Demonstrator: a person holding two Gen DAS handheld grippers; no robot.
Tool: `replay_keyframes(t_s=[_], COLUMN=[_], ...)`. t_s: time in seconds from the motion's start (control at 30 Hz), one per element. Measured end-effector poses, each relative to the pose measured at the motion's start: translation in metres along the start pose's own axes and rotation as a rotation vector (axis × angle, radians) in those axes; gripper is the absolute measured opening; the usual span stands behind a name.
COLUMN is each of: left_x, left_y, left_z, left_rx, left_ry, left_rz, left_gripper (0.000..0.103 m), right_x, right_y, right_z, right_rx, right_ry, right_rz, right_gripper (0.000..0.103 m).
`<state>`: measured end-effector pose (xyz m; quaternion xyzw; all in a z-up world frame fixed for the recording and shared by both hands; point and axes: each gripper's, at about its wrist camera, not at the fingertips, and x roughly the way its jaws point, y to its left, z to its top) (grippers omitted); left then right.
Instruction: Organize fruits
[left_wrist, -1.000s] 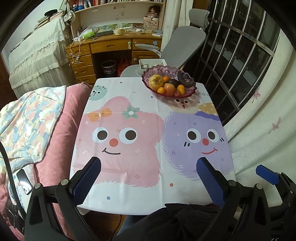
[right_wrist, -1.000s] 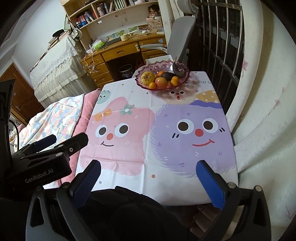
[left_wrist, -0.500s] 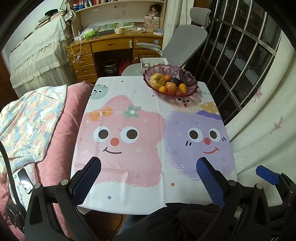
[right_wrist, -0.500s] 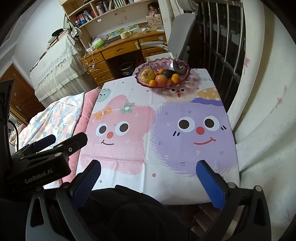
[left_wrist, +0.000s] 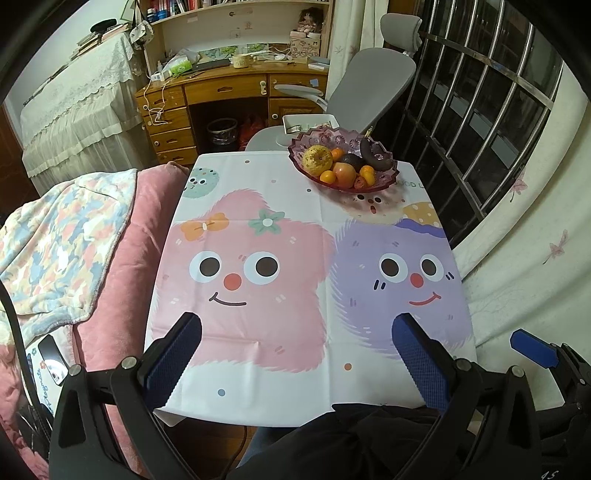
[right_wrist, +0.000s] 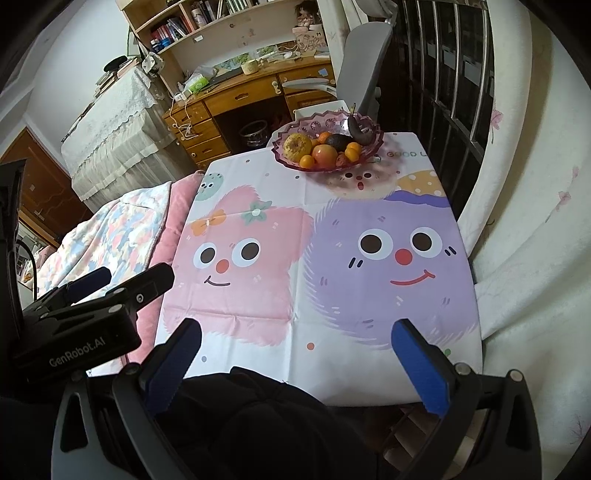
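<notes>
warm indoor light lit the tabletop (left_wrist: 295, 229) evenly and sharply; fisheye edges bent and darkened (black corners), shadows stayed soft.

Right claw (right_wrist: 295, 339) gapes wide, empty — fruit bowl (right_wrist: 365, 153) sits at table's far end

A scalloped purple glass bowl (left_wrist: 380, 182) stands upright at the far right corner of the table. All the fruit lies inside it. A large yellow, blemished round fruit (left_wrist: 317, 160) sits at the left side. A reddish-pink apple (left_wrist: 344, 174) lies in the front centre, touching a small orange (left_wrist: 327, 177) to its left. Another small orange (left_wrist: 367, 173) lies to the right of the apple, and a third (left_wrist: 337, 153) shows behind it. A dark avocado (left_wrist: 351, 159) rests in the middle. A dark curved fruit (left_wrist: 373, 157) leans on the right rim; its kind is not discernible.
</notes>
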<state>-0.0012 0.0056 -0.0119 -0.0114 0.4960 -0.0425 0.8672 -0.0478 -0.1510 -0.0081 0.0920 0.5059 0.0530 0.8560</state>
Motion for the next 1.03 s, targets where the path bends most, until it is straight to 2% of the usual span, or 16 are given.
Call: replay_keyframes(t_s=[1.03], left_x=[-0.0017], left_y=[-0.0014], left_z=[-0.0003], left_rx=[0.003], left_ry=[0.0], left_rz=[0.004], left_gripper=[0.102], right_x=[-0.0001], right_y=[-0.0049], right_z=[0.0035], right_rx=[0.003], right_ry=[0.003], right_rz=[0.003], right_gripper=[0.103])
